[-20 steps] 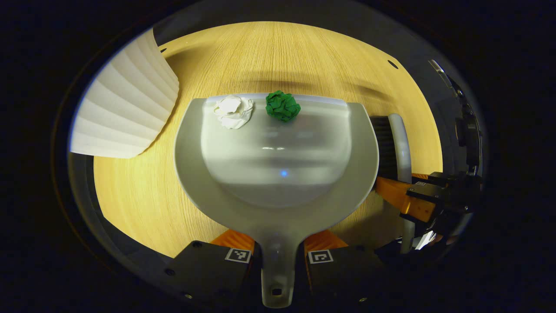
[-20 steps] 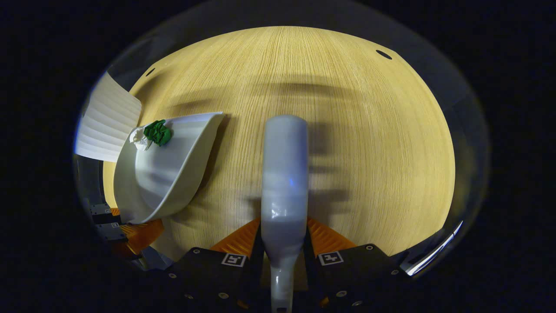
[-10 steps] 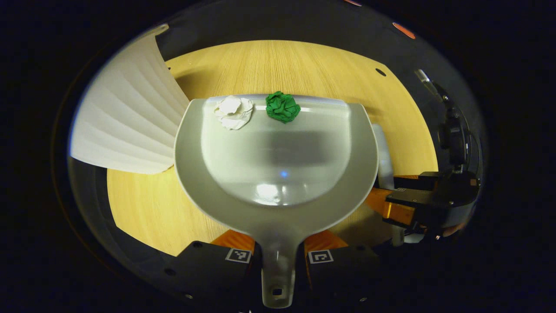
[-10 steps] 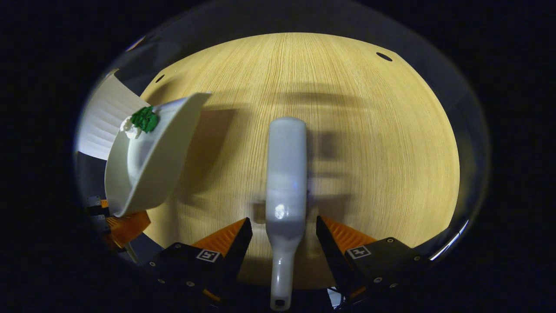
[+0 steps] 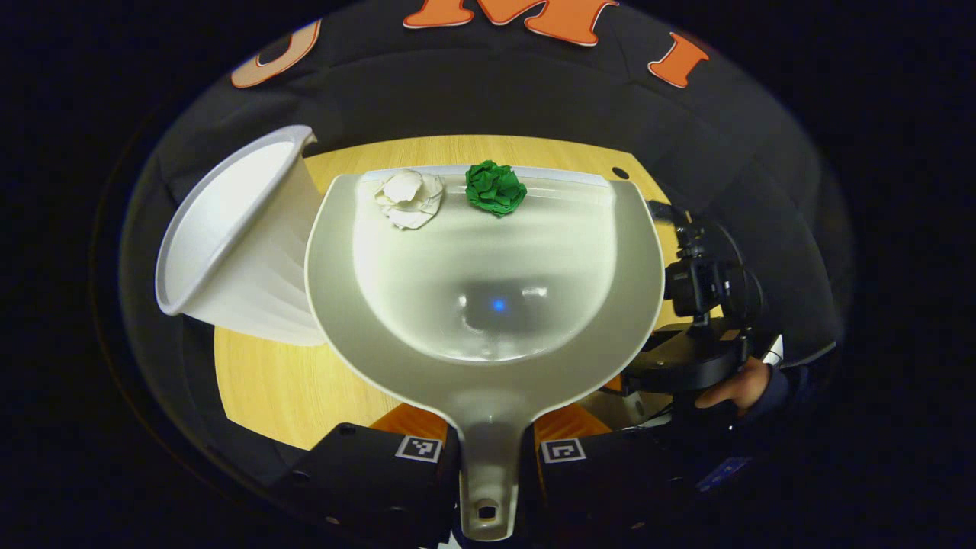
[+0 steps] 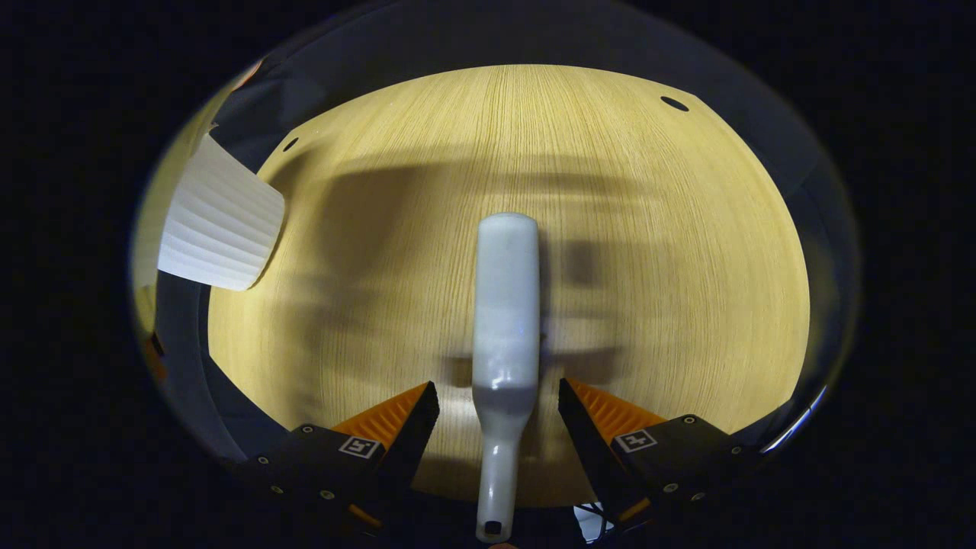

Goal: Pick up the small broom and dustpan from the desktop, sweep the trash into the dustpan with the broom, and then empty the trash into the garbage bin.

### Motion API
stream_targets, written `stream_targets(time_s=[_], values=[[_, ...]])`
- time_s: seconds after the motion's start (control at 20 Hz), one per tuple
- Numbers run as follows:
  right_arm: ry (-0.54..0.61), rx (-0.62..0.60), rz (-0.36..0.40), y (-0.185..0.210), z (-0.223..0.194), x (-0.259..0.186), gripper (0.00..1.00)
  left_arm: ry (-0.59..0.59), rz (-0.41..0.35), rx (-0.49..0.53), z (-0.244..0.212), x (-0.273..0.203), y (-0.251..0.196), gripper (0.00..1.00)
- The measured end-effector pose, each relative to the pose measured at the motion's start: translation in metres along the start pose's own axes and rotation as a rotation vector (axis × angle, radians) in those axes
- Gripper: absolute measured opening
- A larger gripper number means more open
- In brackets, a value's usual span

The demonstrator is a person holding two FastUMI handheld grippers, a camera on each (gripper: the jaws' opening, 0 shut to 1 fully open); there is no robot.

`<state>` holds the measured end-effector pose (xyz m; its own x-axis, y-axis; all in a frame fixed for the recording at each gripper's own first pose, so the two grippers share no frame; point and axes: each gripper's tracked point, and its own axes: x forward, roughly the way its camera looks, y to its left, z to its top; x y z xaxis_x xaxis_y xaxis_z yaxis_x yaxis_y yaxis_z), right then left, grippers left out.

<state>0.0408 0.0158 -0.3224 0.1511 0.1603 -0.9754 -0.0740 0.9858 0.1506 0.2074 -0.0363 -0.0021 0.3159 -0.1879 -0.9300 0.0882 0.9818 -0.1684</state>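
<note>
Hovering off to the left in the left gripper view, the white garbage bin (image 5: pixel 229 236) stands near the tabletop's (image 5: pixel 267 381) left edge, its open mouth showing and its ribbed wall just beside the dustpan's left rim. That is the relation to watch: the bin lies left of the pan, while the pan's long axis runs straight ahead from the left gripper (image 5: pixel 489 442), handle back between the fingers, lip pointing at the far edge. My read is that the pan has to swing left and tip lip-down over that mouth. The left gripper is clamped on the dustpan (image 5: pixel 488 305) handle, both fingers pressing it. Near the front lip sit the white paper ball (image 5: pixel 410 197) and, right of it, the green paper ball (image 5: pixel 496 187), so the sweeping looks done.

Over in the right gripper view, the small broom (image 6: pixel 505 305) lies on the tabletop, handle towards the camera, long axis running away to the far edge. The right gripper (image 6: pixel 499 427) has its fingers spread wide either side of the handle, touching nothing. The left one is the nearer to the bin.

Writing? Only square coded markers on the grippers; no brand or label readable.
</note>
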Motion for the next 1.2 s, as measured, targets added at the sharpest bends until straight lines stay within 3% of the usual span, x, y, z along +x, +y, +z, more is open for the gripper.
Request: stream_targets(time_s=[0.25,0.55,0.8,1.0,1.1,1.2], values=[[-0.005,0.014,0.021,0.000,0.001,-0.003,0.95,-0.064,0.004,-0.013,0.029,-0.052,0.031,0.33],[-0.025,0.039,0.024,-0.005,0.006,-0.008,0.95,-0.090,0.197,-0.067,0.038,-0.091,0.167,0.33],[-0.026,0.050,0.022,-0.006,0.008,-0.008,0.95,0.032,0.331,0.026,0.013,-0.105,0.235,0.33],[-0.027,0.042,0.023,-0.003,0.009,-0.008,0.95,0.115,0.440,0.181,0.005,-0.104,0.268,0.33],[-0.033,0.041,0.020,-0.002,0.010,-0.007,0.95,0.168,0.537,0.204,-0.003,-0.102,0.280,0.33],[-0.044,0.041,0.015,-0.004,0.011,-0.009,0.95,0.188,0.579,0.264,-0.005,-0.104,0.289,0.33]])
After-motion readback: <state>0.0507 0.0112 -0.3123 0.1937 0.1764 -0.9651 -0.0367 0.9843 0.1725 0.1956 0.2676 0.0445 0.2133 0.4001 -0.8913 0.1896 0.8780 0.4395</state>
